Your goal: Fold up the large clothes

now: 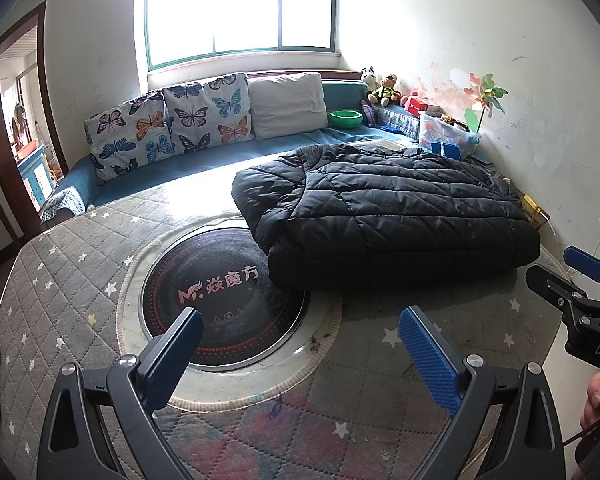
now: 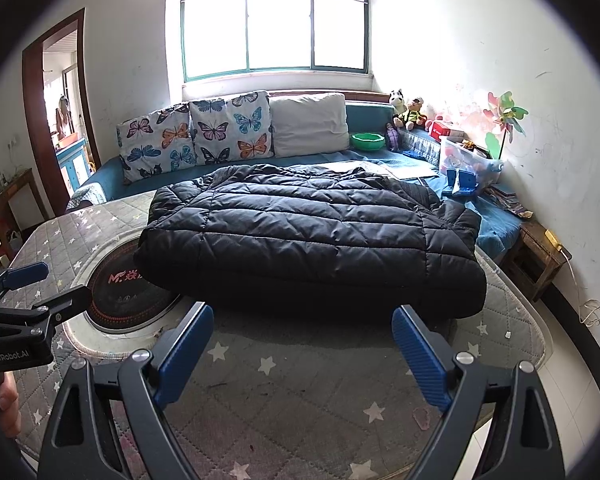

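Observation:
A black quilted puffer jacket (image 1: 392, 212) lies folded into a thick rectangle on the grey star-patterned table cover (image 1: 72, 280); it also shows in the right wrist view (image 2: 308, 240). My left gripper (image 1: 300, 344) is open and empty, hovering above the table in front of the jacket's left end. My right gripper (image 2: 302, 344) is open and empty, just in front of the jacket's near edge. Each gripper shows at the side of the other's view, the right gripper (image 1: 580, 280) and the left gripper (image 2: 40, 288).
A round black induction cooktop (image 1: 220, 300) is set in the table, partly under the jacket. Behind is a blue sofa (image 2: 112, 180) with butterfly cushions (image 2: 204, 136), toys and a clear bin (image 2: 468, 160). A wooden stool (image 2: 536, 252) stands at right.

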